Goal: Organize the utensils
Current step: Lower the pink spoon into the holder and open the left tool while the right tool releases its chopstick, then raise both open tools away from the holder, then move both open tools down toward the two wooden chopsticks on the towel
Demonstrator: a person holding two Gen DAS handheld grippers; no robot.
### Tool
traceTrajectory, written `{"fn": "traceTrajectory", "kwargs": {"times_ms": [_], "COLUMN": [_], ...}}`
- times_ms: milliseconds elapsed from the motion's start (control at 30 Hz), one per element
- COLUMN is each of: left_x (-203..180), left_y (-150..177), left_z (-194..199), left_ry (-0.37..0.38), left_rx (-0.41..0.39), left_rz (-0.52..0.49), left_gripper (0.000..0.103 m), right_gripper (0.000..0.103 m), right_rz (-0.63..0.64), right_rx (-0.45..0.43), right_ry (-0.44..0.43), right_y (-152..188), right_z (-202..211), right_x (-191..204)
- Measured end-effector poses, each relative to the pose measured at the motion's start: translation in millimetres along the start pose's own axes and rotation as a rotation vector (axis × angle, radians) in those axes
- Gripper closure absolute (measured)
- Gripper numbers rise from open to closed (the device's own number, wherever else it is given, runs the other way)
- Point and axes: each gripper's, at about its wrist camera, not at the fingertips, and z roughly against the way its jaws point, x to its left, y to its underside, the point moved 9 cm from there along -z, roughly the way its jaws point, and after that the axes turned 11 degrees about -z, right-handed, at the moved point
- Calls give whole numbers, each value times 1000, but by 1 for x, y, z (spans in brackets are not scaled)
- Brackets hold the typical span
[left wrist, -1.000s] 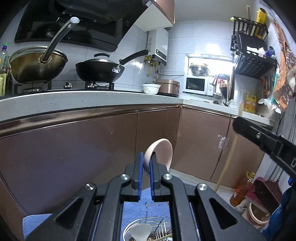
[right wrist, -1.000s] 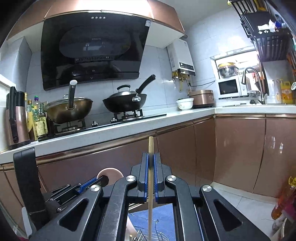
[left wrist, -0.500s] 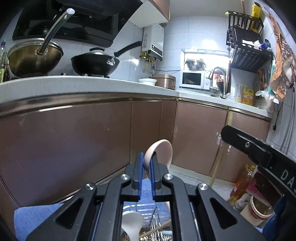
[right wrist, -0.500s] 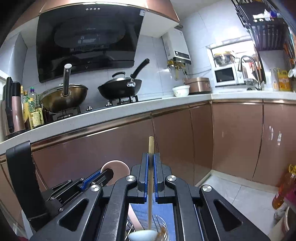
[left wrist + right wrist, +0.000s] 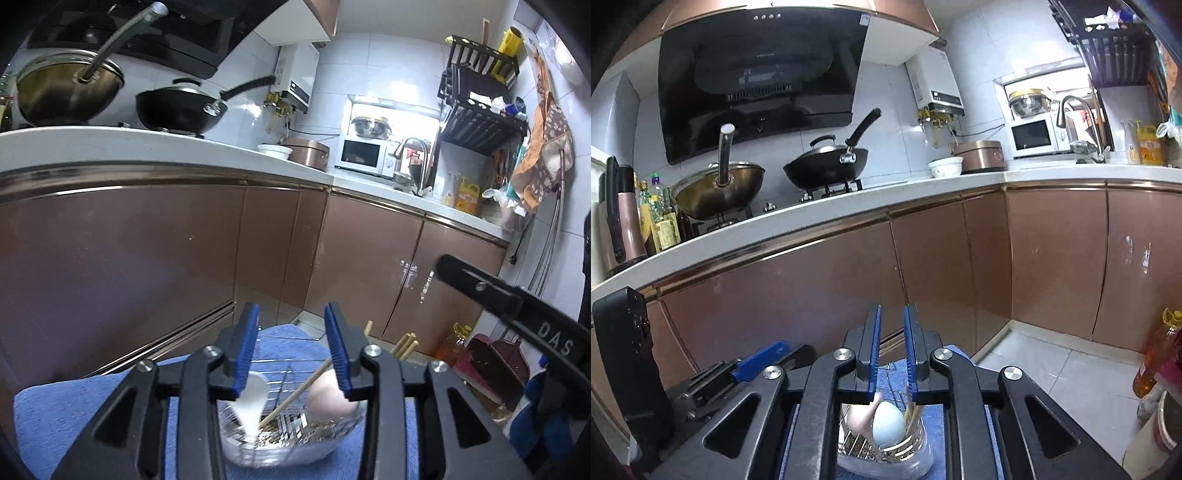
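Wire holder (image 5: 291, 428) sat below both spread, empty jaws, pink spoon (image 5: 332, 397), white spoon (image 5: 253, 400), chopsticks (image 5: 295, 395) inside; careless withdrawal risked snagging chopsticks, tipping holder.

Both wrist views overlook one basket (image 5: 291, 435) (close).

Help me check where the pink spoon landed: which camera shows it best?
The left wrist view: the pink spoon shows its bowl in the wire utensil basket, right of the white spoon, though the left gripper's finger partly covers it. The right wrist view gives only a sliver behind the white spoon.
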Motion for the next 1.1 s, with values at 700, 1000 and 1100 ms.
{"fn": "traceTrajectory", "kwargs": {"times_ms": [700,1000,1100], "left_x": [19,23,25], "left_y": [-13,-8,-4], "left_z": [191,228,242], "left_ry": [-289,-341,-353], "left_rx": [-14,-19,-19], "left_rz": [-100,-103,-98], "left_gripper": [38,36,35], "right_gripper": [1,0,0], "right_rz": [-18,-63,-61], "right_rx": [-47,-17,-5], "right_ry": [130,172,188], "right_y": [10,34,40], "right_z": [160,194,200], "right_x": [-2,-17,-20]}}
